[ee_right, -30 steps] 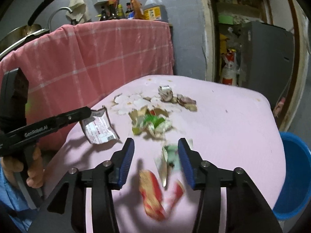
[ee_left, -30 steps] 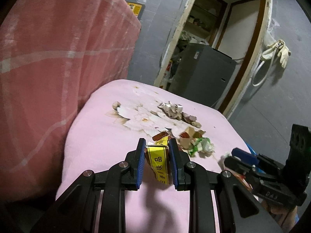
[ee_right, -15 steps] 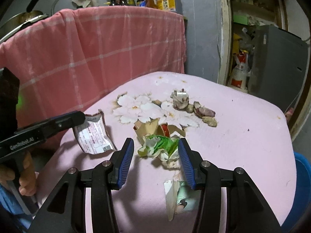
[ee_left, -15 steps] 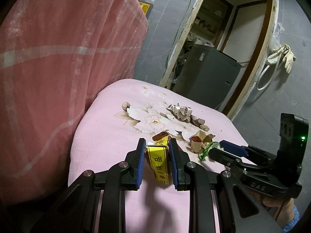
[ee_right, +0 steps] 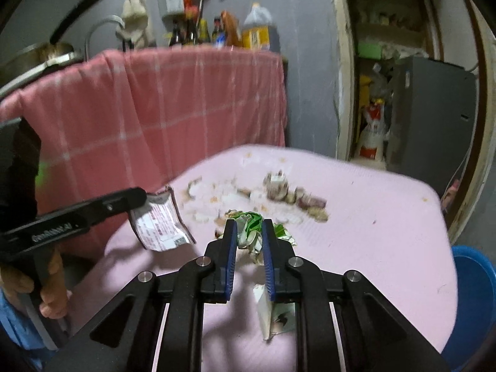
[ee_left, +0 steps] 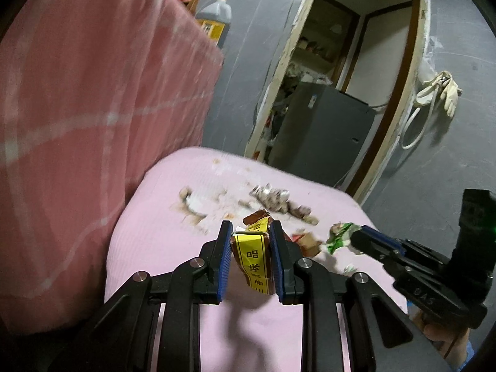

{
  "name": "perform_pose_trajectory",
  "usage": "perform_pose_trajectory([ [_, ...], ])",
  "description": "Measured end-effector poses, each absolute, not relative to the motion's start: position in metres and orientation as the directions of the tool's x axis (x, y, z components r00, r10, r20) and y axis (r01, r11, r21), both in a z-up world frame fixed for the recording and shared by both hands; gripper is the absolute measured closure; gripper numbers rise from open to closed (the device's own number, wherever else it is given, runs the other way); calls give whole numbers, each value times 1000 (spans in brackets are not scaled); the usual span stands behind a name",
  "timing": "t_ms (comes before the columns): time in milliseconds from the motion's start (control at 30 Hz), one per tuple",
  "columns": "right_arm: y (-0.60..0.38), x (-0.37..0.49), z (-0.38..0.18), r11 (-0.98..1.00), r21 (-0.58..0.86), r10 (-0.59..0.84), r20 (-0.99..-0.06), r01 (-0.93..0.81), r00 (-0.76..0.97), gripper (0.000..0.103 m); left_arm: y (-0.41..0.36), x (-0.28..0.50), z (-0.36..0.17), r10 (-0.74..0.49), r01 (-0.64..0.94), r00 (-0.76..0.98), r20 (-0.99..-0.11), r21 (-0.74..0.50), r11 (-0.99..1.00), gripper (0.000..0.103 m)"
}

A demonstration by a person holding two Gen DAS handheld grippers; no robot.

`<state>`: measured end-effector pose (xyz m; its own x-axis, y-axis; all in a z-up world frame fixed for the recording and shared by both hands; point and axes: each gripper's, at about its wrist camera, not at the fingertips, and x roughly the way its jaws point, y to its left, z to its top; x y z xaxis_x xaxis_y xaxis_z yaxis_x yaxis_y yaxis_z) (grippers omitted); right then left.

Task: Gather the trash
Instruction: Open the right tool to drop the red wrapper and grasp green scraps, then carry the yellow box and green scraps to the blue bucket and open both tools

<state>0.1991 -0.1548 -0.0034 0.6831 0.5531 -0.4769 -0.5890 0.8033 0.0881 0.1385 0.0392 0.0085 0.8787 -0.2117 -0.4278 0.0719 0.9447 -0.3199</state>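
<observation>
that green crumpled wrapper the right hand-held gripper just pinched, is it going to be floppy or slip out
Probably floppy and light: the green crumpled wrapper is thin creased film bunched between the right hand-held gripper, whose jaws have just closed. Loose ends sticking out may sag. Slipping seems unlikely, since the folds are squeezed.

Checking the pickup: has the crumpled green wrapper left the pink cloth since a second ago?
Yes. The crumpled green wrapper, then lying by the flower print, now sits pinched in the right gripper, whose jaws just closed.

Scraps (ee_right: 280, 190) on the pink cloth (ee_right: 372, 217) blur beyond telling
</observation>
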Motion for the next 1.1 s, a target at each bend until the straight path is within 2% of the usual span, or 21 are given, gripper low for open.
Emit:
perform_pose_trajectory([
  [167, -178, 190, 25, 813, 119, 573, -339, -570, 746, 89, 24, 140, 30, -219, 109, 906, -361, -301, 947, 83],
  [333, -207, 183, 60, 848, 92, 530, -199, -522, 825, 89, -2, 149, 55, -250, 170, 928, -277, -283, 944, 83],
  [567, -260, 185, 86, 913, 85, 407, -96, -400, 909, 89, -55, 170, 82, -327, 278, 928, -177, -252, 927, 83],
  [700, -295, 188, 86, 952, 94, 298, -78, -290, 951, 89, -95, 188, 89, -388, 348, 907, -161, -230, 909, 83],
  [900, -344, 197, 70, 973, 155, 189, -110, -171, 976, 89, -155, 208, 90, -478, 441, 858, -186, -210, 873, 83],
  [1100, -388, 204, 48, 978, 202, 90, -176, -53, 980, 89, -211, 235, 75, -541, 494, 794, -278, -226, 840, 83],
])
